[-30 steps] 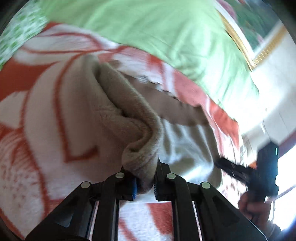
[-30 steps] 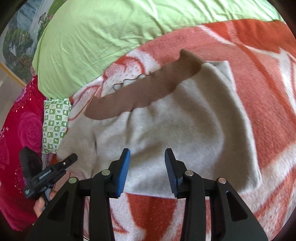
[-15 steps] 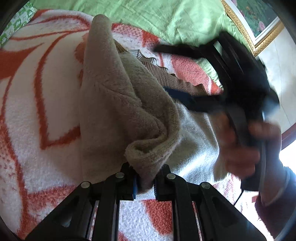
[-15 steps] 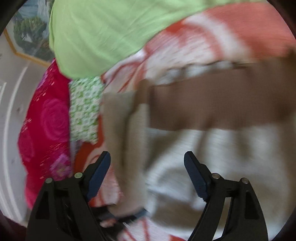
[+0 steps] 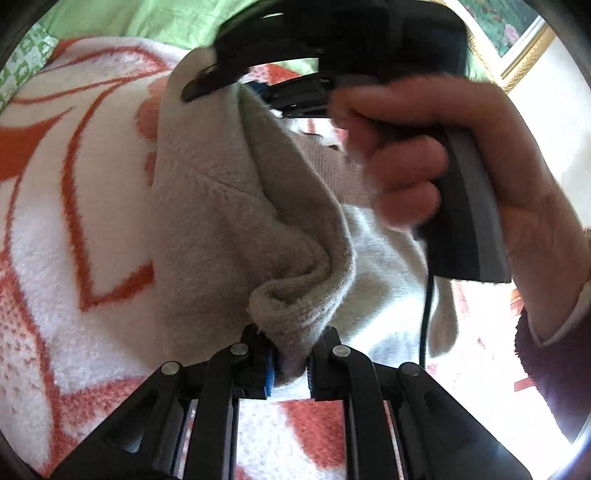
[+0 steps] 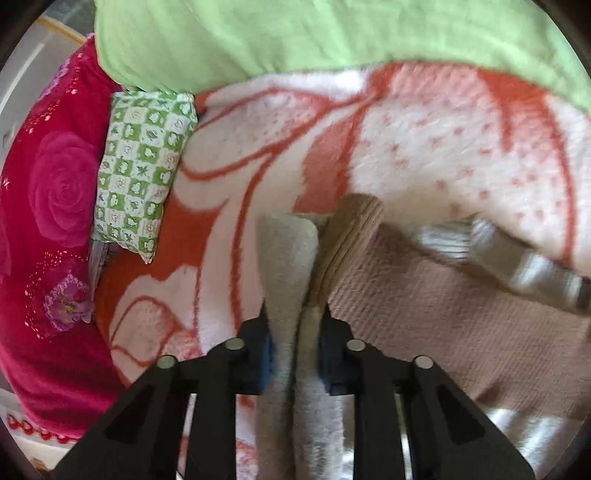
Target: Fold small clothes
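Observation:
A small grey fleece garment (image 5: 221,221) with a brown ribbed band (image 6: 424,306) lies on an orange and white blanket (image 5: 74,206). My left gripper (image 5: 290,363) is shut on a bunched hem corner of the garment. My right gripper (image 6: 295,354) is shut on the garment's upper edge beside the brown band, with folded grey fabric (image 6: 288,258) standing up between its fingers. In the left wrist view the right gripper (image 5: 332,51) and the hand holding it fill the top right, close above the garment.
A green sheet (image 6: 332,33) covers the far side of the bed. A green checked pillow (image 6: 140,173) and a magenta rose blanket (image 6: 48,206) lie at the left. A framed picture (image 5: 506,33) hangs on the wall.
My right gripper moved across to the garment's upper edge and went from wide open to shut on it. My left gripper kept its hold on the hem corner.

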`<state>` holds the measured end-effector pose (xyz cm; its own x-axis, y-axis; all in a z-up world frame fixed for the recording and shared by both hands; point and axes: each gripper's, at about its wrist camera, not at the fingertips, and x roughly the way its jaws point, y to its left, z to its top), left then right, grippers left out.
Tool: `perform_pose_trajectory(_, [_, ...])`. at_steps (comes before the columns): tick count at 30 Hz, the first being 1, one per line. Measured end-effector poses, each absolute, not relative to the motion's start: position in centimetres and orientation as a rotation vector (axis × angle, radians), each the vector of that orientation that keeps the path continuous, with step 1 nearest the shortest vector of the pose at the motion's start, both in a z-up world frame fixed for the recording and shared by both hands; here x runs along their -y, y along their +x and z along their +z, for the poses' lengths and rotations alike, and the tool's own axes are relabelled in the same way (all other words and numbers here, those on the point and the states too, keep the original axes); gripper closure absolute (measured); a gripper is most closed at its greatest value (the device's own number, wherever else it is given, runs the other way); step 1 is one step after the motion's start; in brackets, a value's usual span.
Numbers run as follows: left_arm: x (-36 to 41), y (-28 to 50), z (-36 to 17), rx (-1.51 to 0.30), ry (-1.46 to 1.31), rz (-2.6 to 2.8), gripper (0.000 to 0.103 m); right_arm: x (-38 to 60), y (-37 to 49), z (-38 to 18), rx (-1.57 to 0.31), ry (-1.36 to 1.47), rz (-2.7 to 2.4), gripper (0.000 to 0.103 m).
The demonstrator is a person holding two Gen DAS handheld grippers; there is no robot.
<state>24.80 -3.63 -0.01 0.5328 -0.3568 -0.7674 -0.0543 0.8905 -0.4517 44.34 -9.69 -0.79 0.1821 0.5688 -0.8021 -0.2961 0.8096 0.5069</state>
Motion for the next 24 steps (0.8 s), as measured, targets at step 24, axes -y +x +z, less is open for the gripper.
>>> perform_pose_trajectory(24, [22.7,29.1,0.5,-1.085,-0.288,-0.655,0.092,37.4,35.1,0.4,-1.014,0.520,0.218,0.085])
